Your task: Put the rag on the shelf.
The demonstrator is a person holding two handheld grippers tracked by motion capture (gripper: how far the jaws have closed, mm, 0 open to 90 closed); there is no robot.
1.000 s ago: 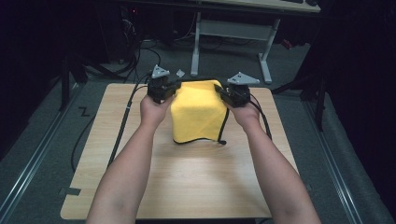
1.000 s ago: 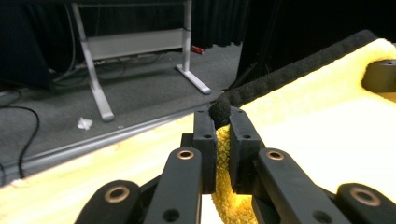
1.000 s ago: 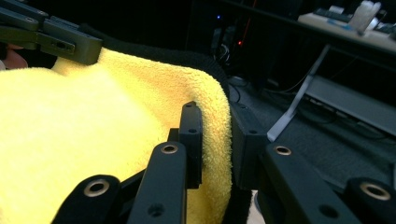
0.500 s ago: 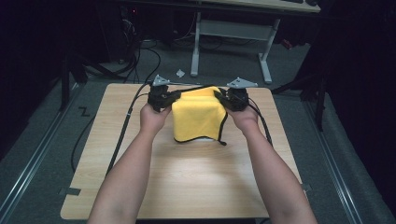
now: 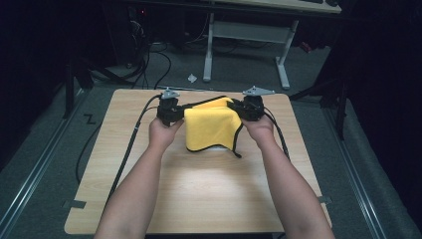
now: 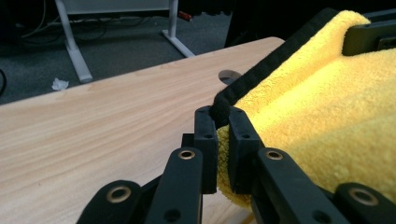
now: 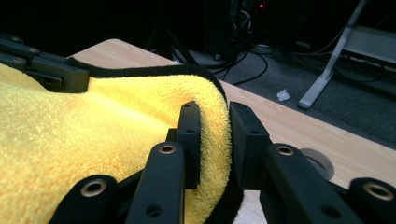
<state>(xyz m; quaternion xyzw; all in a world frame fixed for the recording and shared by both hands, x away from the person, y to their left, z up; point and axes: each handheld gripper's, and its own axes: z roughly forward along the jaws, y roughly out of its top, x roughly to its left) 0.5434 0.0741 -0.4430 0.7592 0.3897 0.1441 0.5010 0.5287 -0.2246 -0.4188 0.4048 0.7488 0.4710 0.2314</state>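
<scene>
One yellow terry cloth with black piping (image 5: pixel 211 129), folded, hung at twelve o'clock over one light wooden table (image 5: pixel 199 199). Two grippers: left gripper (image 6: pixel 223 122) pinched its black edge; right gripper (image 7: pixel 214 140) clamped the doubled yellow edge.
</scene>
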